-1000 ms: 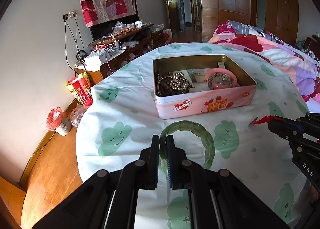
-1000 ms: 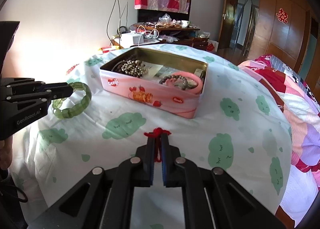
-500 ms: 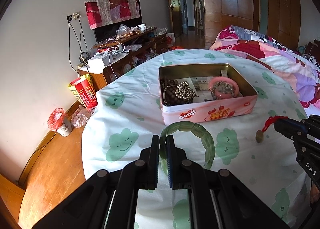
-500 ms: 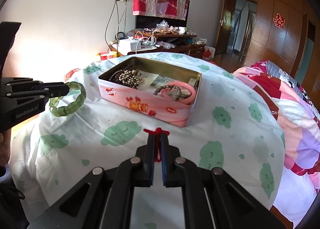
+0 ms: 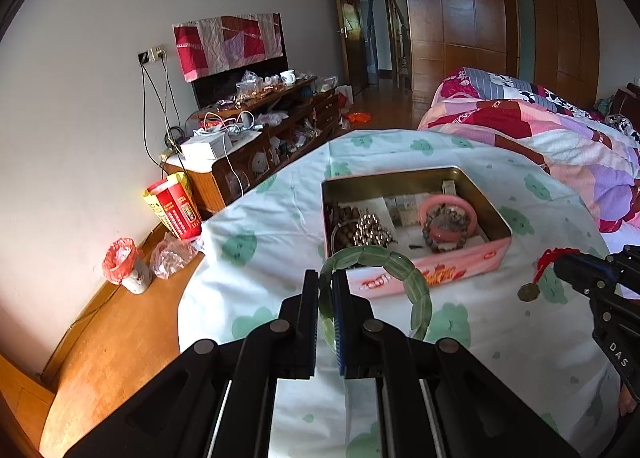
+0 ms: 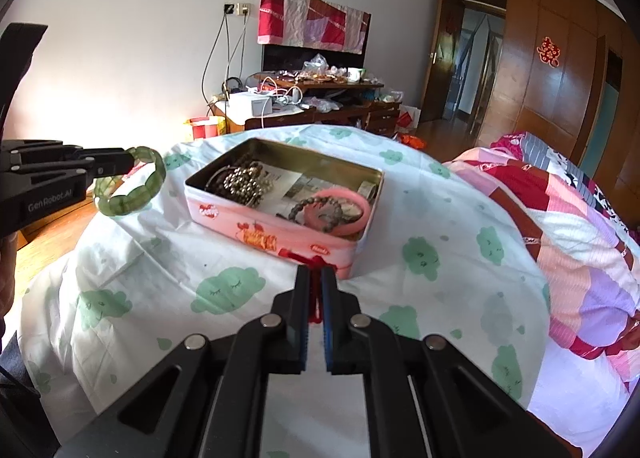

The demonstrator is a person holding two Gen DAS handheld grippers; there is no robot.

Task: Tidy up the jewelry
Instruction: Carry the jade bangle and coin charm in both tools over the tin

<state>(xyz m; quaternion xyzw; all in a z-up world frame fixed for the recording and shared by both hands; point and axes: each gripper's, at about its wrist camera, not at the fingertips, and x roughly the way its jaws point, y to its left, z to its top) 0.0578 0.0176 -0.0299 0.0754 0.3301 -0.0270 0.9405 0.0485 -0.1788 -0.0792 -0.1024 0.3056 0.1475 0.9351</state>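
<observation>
Left wrist view: the tin (image 5: pixel 416 278) sits just beyond both tongs. Left tongs (image 5: pixel 326 290) pinch the green bracelet (image 5: pixel 404 270), right tongs (image 6: pixel 316 282) pinch the red cord (image 6: pixel 316 264); I'd clear the rim first, then drop.

green bracelet (image 5: pixel 404 274) | pink tin (image 6: pixel 280 236) | white sheet, green clouds (image 6: pixel 228 290)

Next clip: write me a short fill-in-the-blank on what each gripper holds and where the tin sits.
1. The left gripper is shut on a green ____.
2. The right gripper pinches a ____ cord with a coin-like pendant hanging from it.
3. The pink tin stands open, with no ____ on it.
4. Inside the tin lies a ____ bangle.

Missing words: bracelet; red; lid; pink
</observation>
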